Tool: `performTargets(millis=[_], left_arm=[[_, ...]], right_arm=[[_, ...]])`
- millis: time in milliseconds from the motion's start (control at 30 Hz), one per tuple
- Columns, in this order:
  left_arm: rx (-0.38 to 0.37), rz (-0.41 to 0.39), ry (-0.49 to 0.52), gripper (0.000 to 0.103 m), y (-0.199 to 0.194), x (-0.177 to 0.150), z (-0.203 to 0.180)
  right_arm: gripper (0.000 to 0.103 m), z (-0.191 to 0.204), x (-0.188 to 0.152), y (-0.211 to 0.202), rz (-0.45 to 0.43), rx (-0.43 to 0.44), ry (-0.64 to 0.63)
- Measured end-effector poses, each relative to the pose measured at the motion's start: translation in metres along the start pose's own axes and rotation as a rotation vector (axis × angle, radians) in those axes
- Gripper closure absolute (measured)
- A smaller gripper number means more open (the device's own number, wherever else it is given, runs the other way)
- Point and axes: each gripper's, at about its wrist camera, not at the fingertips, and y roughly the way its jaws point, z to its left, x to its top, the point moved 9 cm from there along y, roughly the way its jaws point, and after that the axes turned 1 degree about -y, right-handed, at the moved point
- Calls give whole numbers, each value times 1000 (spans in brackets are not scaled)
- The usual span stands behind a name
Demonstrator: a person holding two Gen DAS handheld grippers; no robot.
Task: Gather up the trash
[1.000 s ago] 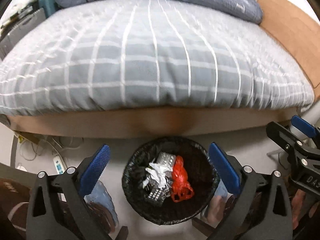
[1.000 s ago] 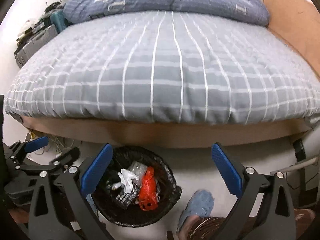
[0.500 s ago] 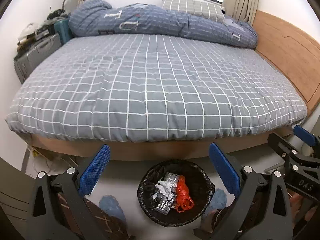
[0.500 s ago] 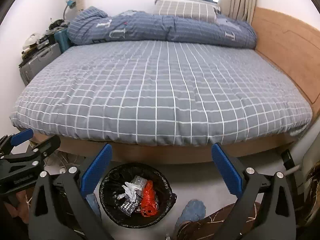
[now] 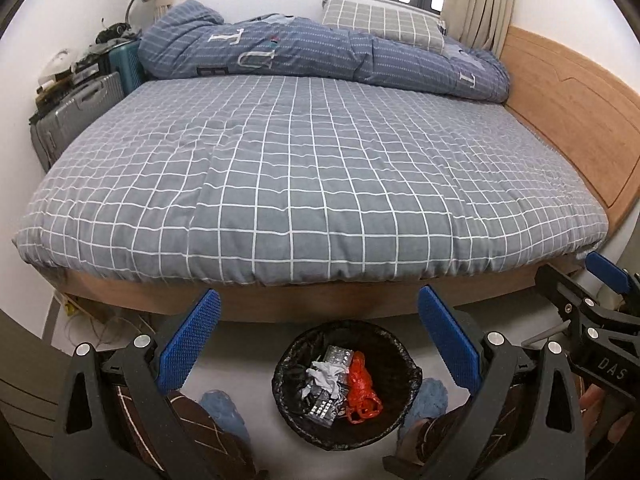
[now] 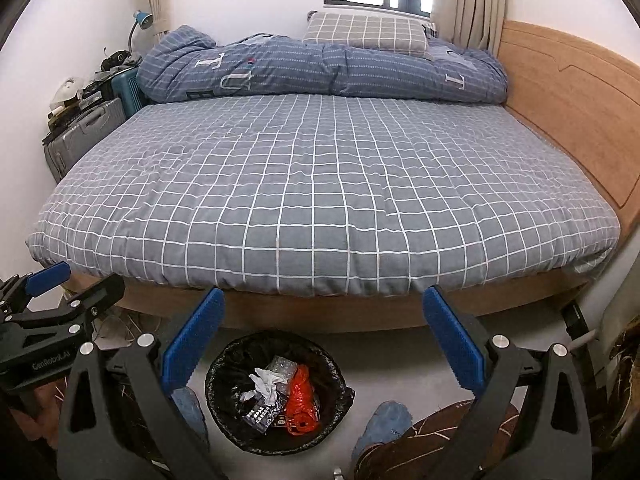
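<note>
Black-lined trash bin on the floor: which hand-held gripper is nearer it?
Left, slightly. The left hand-held gripper hangs centred over the black-lined trash bin; the right hand-held gripper hangs off to its right, the bin below-left.

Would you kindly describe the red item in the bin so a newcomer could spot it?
On the floor at the foot of the bed stands a round black-lined bin. Inside, right of the crumpled white tissue, lies a scrunched red plastic bag, the only bright red thing there.
</note>
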Motion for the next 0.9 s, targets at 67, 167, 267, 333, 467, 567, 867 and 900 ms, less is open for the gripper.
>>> performTargets(millis=[67, 167, 267, 333, 467, 567, 867, 900], left_arm=[[-7, 1, -1, 7, 0, 0, 0], [15, 2, 15, 7, 0, 0, -2], [10, 7, 17, 7, 1, -1, -3], [3, 7, 15, 7, 1, -1, -4], [-2, 11, 16, 6, 1, -2, -5], [10, 6, 16, 6, -1, -1, -4], [14, 11, 13, 6, -1, 0, -2], [-2, 9, 10, 6, -2, 0, -3]], right_arm=[[8, 1, 0, 0, 0, -2, -2], [8, 0, 0, 0, -1, -5, -6], [8, -1, -1, 1, 1, -9, -4], [8, -1, 0, 2, 1, -9, -6], [8, -1, -1, 2, 1, -7, -7], [8, -1, -1, 3, 1, -7, -6], [8, -1, -1, 3, 3, -3, -5], [8, -1, -1, 4, 3, -4, -5]])
